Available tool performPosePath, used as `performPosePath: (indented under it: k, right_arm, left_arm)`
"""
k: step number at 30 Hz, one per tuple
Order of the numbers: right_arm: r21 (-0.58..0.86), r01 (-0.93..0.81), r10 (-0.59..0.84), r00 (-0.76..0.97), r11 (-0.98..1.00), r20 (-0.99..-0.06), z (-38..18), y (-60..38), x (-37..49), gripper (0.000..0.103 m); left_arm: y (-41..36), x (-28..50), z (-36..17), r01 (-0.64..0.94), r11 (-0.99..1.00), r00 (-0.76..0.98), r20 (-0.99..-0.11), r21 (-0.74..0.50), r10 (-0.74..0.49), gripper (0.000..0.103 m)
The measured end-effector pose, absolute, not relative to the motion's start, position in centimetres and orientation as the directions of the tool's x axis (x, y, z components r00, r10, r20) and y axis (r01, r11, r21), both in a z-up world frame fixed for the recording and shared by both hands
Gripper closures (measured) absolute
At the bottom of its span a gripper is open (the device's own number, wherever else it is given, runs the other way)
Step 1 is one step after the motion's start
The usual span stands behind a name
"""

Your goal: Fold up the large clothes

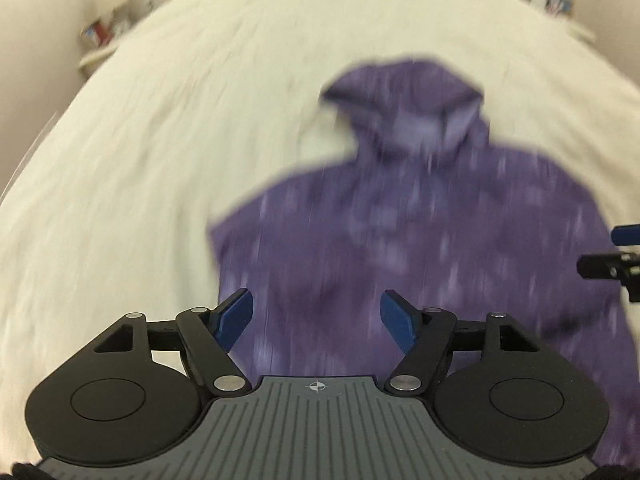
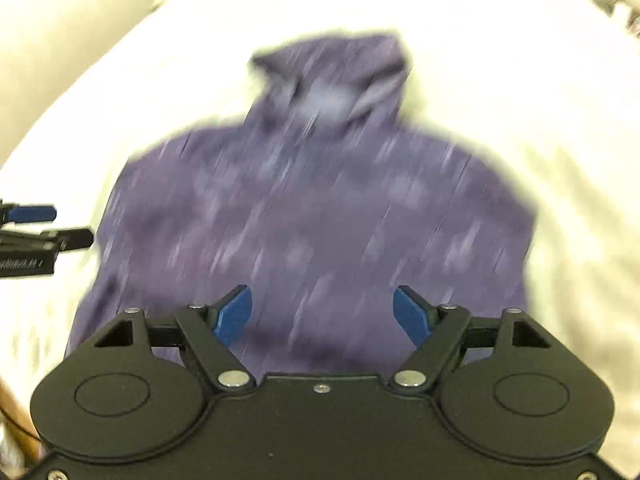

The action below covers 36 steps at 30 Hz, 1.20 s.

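Straight ahead: purple hoodie [image 1: 400, 240] flat on bed [image 1: 160, 140], hood far, hem nearest; left gripper [image 1: 316, 320] and right gripper [image 2: 322, 318] spread, empty.

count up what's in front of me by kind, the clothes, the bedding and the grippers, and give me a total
Hoodies: 1, purple, lying on the sheet.
Sheets: 1, white.
Grippers: 2, left gripper and right gripper, both with fingers apart, holding nothing.
Total: 4.

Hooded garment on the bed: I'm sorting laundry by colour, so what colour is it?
The hooded garment is purple with paler mottled flecks, clearest in the right wrist view.
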State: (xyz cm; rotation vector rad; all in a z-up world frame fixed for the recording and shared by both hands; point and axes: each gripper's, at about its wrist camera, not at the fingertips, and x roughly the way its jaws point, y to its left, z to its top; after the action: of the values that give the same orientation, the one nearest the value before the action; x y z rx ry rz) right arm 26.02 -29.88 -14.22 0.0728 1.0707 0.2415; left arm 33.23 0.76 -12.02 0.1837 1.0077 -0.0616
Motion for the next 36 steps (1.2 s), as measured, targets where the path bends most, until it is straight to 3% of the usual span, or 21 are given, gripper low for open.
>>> performPosePath:
  k: [5, 11, 24, 25, 26, 27, 32, 34, 35, 36]
  right_arm:
    - [0.111, -0.123, 0.161, 0.559, 0.986, -0.813, -14.2, -31.8, 34.0, 0.025]
    - [0.094, -0.124, 0.149, 0.581, 0.988, -0.8, -16.7, -31.9, 42.2, 0.032]
    - [0.089, -0.103, 0.131, 0.549, 0.991, -0.826, -23.2, -32.0, 50.6, 0.041]
    - [0.09, -0.097, 0.129, 0.553, 0.991, -0.823, -23.2, -31.9, 51.0, 0.046]
    - [0.094, -0.092, 0.129, 0.557, 0.991, -0.821, -23.2, -31.8, 51.4, 0.062]
    - [0.105, -0.092, 0.138, 0.558, 0.99, -0.818, -23.0, -31.7, 51.7, 0.088]
    - [0.114, -0.288, 0.274, 0.608, 0.951, -0.745, -19.2, -28.3, 50.6, 0.091]
    - [0.098, -0.351, 0.309, 0.62, 0.931, -0.722, -17.8, -27.2, 49.8, 0.091]
    - [0.094, -0.369, 0.321, 0.624, 0.925, -0.712, -17.3, -26.9, 49.4, 0.091]
    - [0.091, -0.378, 0.327, 0.629, 0.921, -0.706, -16.7, -26.8, 49.2, 0.091]
  left_arm:
    - [-1.3, 41.2, -12.7, 0.147, 0.978, 0.617, -0.787, 0.151, 0.029, 0.033]
    - [-3.2, 49.5, -17.4, 0.178, 0.962, 0.615, -0.787, 0.206, 0.054, 0.033]
    - [-3.4, 55.5, -20.7, 0.231, 0.952, 0.633, -0.774, 0.199, 0.008, 0.033]
    - [-3.5, 55.6, -20.7, 0.232, 0.953, 0.637, -0.771, 0.195, 0.002, 0.033]
    - [-3.6, 55.6, -20.7, 0.236, 0.952, 0.64, -0.768, 0.195, -0.002, 0.033]
    - [-3.7, 56.0, -20.9, 0.241, 0.95, 0.639, -0.769, 0.201, 0.001, 0.033]
    - [-4.5, 56.7, -22.6, 0.274, 0.921, 0.654, -0.756, 0.277, 0.032, 0.033]
    - [-5.1, 56.7, -23.3, 0.295, 0.899, 0.662, -0.747, 0.324, 0.052, 0.046]
    - [-5.2, 56.6, -23.4, 0.308, 0.889, 0.667, -0.743, 0.339, 0.052, 0.078]
    - [-5.0, 56.7, -23.2, 0.304, 0.899, 0.667, -0.744, 0.316, 0.036, 0.1]
